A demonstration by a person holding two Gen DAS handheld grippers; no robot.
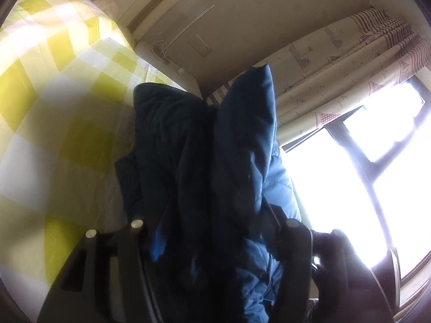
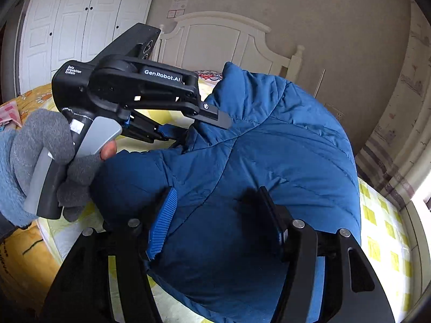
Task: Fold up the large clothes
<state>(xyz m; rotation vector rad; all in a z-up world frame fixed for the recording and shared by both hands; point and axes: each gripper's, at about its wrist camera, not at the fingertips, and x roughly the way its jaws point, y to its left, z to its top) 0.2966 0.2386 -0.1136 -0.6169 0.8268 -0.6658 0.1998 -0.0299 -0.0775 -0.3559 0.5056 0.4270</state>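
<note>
A blue puffy jacket (image 2: 269,148) lies heaped on the bed. In the right wrist view my right gripper (image 2: 216,191) straddles a bulge of it. The ribbed blue left pad (image 2: 161,223) shows bare, so the jaws stand open around the cloth. My left gripper (image 2: 194,129) reaches in from the left, its upper finger (image 2: 215,115) resting on the jacket's edge and its jaws apart. In the left wrist view the jacket (image 1: 242,134) rises dark and bunched between the fingers of the left gripper (image 1: 215,223) and hides most of the pads.
The bed has a yellow-and-white check sheet (image 1: 54,107) (image 2: 382,228) and a white headboard (image 2: 215,35). A gloved hand (image 2: 40,140) holds the left gripper's handle. White wardrobe doors (image 2: 67,13) stand behind. A bright window (image 1: 350,175) and patterned curtain (image 1: 336,62) line one side.
</note>
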